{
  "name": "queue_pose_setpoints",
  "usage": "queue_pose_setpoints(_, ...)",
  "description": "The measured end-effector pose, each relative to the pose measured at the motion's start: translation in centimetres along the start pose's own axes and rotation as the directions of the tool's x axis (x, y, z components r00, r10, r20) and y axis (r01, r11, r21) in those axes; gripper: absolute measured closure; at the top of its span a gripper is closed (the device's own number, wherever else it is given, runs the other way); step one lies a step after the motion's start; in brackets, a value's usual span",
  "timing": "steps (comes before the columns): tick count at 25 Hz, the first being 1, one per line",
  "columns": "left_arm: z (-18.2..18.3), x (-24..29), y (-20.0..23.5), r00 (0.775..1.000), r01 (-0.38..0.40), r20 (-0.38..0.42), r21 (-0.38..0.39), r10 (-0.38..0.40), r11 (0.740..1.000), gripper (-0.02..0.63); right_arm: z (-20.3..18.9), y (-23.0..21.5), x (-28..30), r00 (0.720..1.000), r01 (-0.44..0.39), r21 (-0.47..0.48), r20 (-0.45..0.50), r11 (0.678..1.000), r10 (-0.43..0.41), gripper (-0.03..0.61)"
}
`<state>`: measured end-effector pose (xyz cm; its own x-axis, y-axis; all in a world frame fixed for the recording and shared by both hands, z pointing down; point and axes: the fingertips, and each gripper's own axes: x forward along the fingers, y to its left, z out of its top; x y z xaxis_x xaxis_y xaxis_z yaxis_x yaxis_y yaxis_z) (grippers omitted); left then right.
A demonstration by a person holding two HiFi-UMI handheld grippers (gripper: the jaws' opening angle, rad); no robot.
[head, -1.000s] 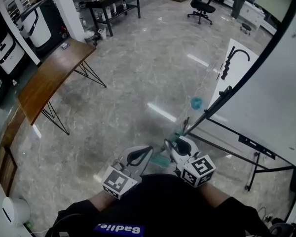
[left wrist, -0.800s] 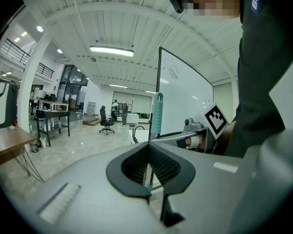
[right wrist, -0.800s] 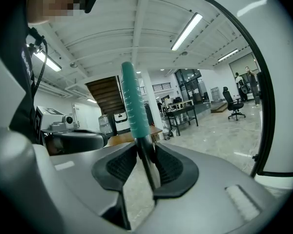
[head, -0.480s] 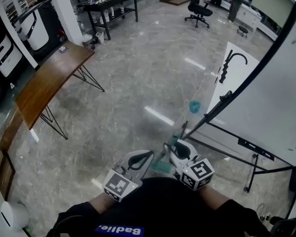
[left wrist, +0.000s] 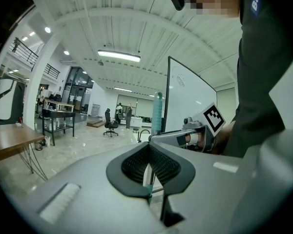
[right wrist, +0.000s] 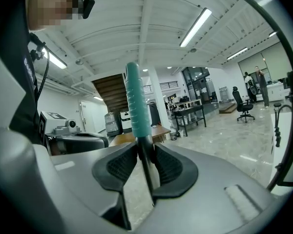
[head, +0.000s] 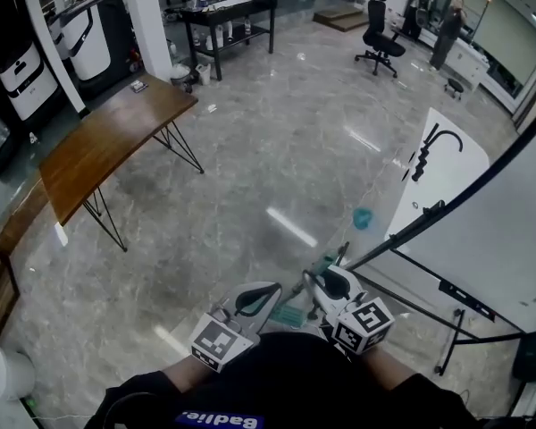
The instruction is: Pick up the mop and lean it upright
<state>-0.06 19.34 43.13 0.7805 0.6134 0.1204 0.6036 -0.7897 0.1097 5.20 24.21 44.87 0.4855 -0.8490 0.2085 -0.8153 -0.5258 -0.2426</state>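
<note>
The mop stands nearly upright, its teal grip [head: 363, 216] pointing up toward me and its teal head [head: 290, 314] down on the floor between the grippers. My right gripper [head: 318, 281] is shut on the thin pole just below the grip. In the right gripper view the grip [right wrist: 136, 106] rises above the gripper [right wrist: 145, 149], whose pads press the pole. My left gripper [head: 270, 290] hangs beside the mop, shut, with nothing in it. In the left gripper view its tips [left wrist: 149, 145] meet, and the teal grip [left wrist: 157, 112] and right gripper [left wrist: 188, 136] show beyond.
A large whiteboard [head: 509, 222] on a black stand [head: 454, 333] is close on the right. A long wooden table [head: 116, 137] with thin metal legs stands at the left. A black table [head: 223, 12] and an office chair [head: 380, 34] stand far off on the grey polished floor.
The head view has tilted up and swung a little. The mop stays upright in my right gripper, and both grippers keep about the same places.
</note>
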Motion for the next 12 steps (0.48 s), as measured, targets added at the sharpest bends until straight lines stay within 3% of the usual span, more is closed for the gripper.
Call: queue_pose_setpoints(12, -0.5, -9.3, 8.6, 0.986, -0.160, 0.034, -0.031, 0.161, 0.987, 0.595, 2.1, 5.7, 9.3, 0.994, -0.107, -0.079, -0.025, 0.991, 0.106, 0.466)
